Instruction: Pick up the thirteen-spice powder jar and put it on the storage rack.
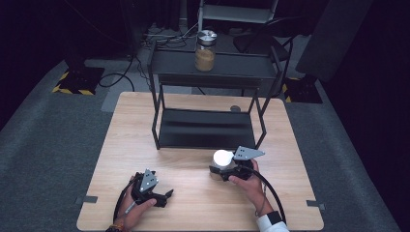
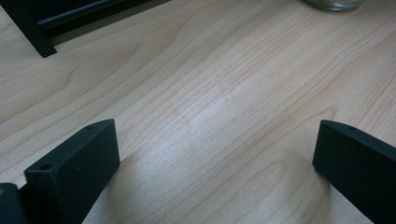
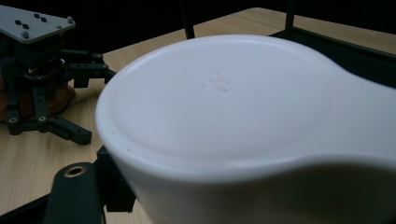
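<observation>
Left tool (image 1: 162, 198) rests low on the worktop (image 1: 121, 145) at the near left, jaws spread wide with bare wood between them, holding nothing. To its right, near the front centre, stands the white-lidded jar (image 1: 221, 163); the right tool (image 1: 231, 170) has its jaws closed around it just under the white lid (image 3: 224, 93), with the jar upright on the wood, close in front of the black rack (image 1: 205, 128). Risks, as I judge them: the grip sits high on smooth glass below a wide cap, so a lift could let the jar slip or swing; if the hold bears on the lid alone, the lid could turn or loosen. The rack's front frame and legs stand just beyond, and a raised jar could knock them. On the rack's upper shelf, farther back, a second jar (image 1: 205, 50) with a metal lid and brown contents could be bumped if this one is placed there carelessly. Surface: pale wood grain, matte, tape tabs at the edges. Room: grey carpet, dark surround, cables and yellow-black floor markings behind.
</observation>
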`<state>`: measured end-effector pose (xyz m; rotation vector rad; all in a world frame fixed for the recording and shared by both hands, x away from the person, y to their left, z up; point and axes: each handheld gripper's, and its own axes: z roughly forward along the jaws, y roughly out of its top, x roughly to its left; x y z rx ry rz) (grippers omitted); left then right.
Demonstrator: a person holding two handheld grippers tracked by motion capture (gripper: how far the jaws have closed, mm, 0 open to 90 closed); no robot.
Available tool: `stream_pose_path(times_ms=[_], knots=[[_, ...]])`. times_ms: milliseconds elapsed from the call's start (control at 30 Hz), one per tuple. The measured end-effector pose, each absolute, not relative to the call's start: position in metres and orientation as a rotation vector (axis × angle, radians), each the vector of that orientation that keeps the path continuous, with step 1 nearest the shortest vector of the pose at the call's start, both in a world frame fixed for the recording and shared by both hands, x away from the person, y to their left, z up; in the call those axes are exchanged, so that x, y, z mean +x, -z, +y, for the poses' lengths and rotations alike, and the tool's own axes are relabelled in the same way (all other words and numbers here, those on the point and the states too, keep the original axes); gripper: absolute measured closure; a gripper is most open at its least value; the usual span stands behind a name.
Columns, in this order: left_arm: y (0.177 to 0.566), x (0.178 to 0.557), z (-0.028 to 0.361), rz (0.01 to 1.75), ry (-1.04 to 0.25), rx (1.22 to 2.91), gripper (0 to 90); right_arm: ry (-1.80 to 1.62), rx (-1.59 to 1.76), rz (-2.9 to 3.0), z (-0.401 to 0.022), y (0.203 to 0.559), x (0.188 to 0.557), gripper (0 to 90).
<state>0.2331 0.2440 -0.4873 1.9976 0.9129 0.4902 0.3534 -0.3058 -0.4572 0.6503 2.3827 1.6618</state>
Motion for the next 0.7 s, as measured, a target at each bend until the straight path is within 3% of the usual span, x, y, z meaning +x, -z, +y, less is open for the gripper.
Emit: stream_pose_path(times_ms=[700], knots=[[0.487, 0.233, 0.244, 0.913, -0.49, 1.997, 0.4, -1.626, 0.694, 2.335, -0.304, 0.444, 0.341, 28.2]])
